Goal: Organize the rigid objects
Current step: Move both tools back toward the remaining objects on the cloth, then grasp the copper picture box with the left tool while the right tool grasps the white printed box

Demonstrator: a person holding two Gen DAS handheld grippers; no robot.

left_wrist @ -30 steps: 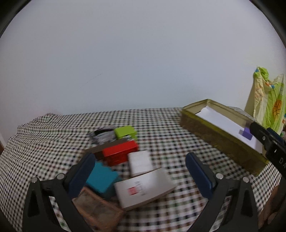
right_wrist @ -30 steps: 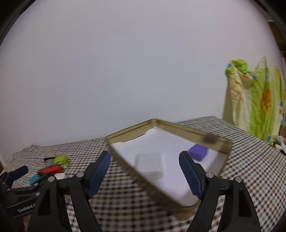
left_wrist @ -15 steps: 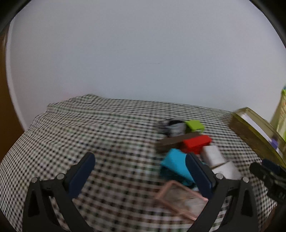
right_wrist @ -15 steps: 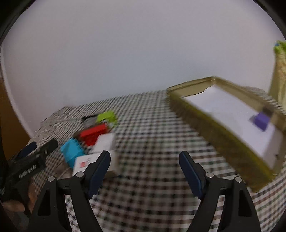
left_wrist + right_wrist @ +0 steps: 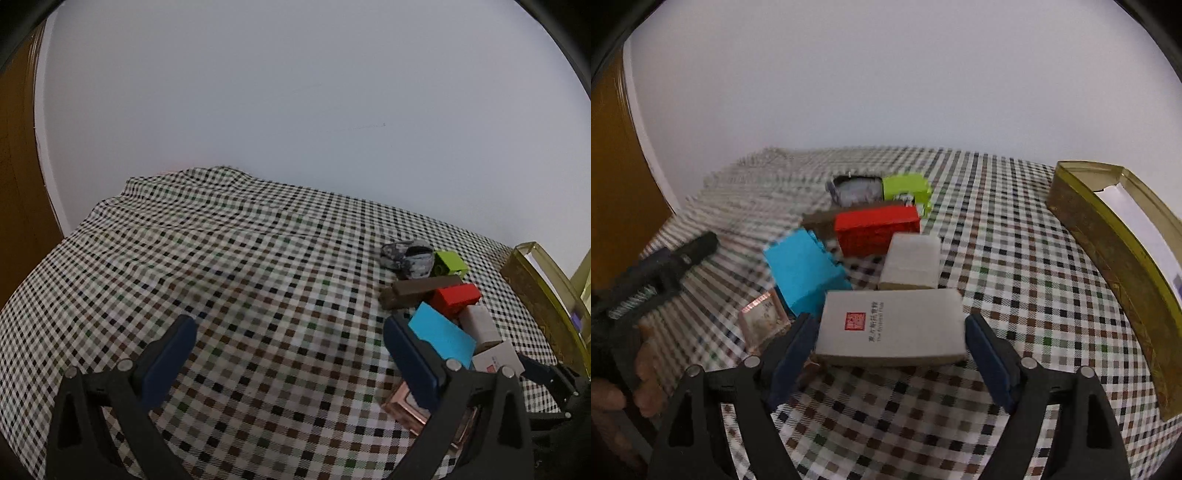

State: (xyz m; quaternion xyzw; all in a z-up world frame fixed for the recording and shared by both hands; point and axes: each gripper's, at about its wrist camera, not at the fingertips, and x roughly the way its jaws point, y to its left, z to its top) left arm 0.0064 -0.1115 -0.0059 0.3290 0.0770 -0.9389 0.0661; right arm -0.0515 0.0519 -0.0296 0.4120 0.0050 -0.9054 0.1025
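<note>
— Boxes first: where do they lie?

— Clustered on the checked desk (image 5: 1015, 258). The white box (image 5: 890, 328) is nearest, lying flat just ahead of the right claw (image 5: 890, 350), whose jaws stand apart and empty on either side of it. Behind it sit a small white box (image 5: 910, 262), a blue block (image 5: 803, 271), a red block (image 5: 877, 229) and a green block (image 5: 905, 188). The tin (image 5: 1108, 251) stands well apart at the right.

— And the left claw (image 5: 288, 354)?

— Also apart, holding nothing, aimed at bare cloth; the pile is off to its right.

— How will the white box handle?

— Likely light cardboard, stiff but crushable, with smooth sides. I would take it across the two short sides, low and square, pressing gently so it neither dents nor slips.
</note>
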